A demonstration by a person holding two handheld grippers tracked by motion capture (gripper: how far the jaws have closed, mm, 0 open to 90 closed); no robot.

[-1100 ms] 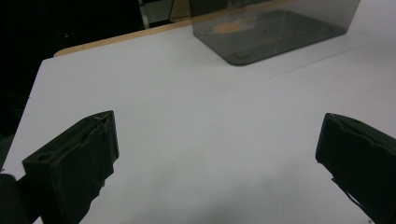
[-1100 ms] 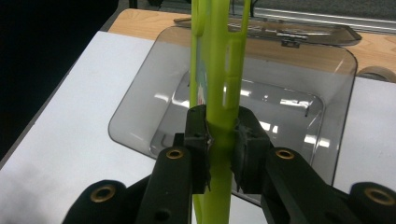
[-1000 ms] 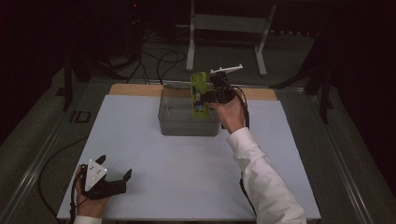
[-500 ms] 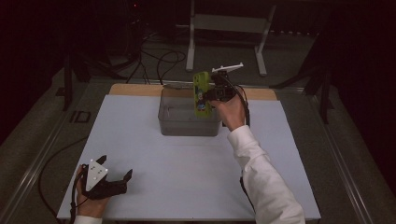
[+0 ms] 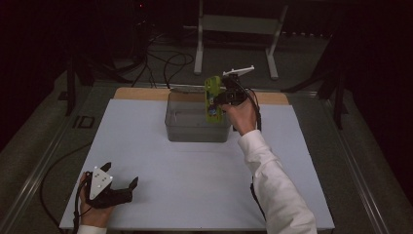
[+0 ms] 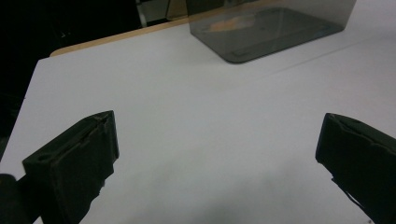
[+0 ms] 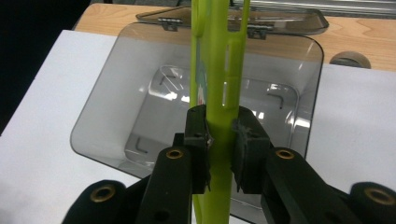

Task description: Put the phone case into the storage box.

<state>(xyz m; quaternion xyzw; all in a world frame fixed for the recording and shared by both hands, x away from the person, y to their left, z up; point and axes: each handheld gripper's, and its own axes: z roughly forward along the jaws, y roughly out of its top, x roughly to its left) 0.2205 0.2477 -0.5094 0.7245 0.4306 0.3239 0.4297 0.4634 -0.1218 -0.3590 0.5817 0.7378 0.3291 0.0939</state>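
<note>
A flat lime-green plastic piece hangs upright over the right side of a clear grey bin at the back of the table. My right gripper is shut on it. In the right gripper view the pads pinch the green piece edge-on above the bin's empty floor. My left gripper rests at the front left corner with its jaws wide apart. The left gripper view has nothing but bare white table between the jaws of the left gripper, and the bin far ahead.
The bin's hinged lid lies open behind it on the wooden strip. A round hole or grommet sits in that strip. The white table sheet spreads between the hands. A metal stand and cables are on the floor beyond.
The right gripper and the green piece have shifted very slightly to the right above the bin. The left gripper has stayed where it was.
</note>
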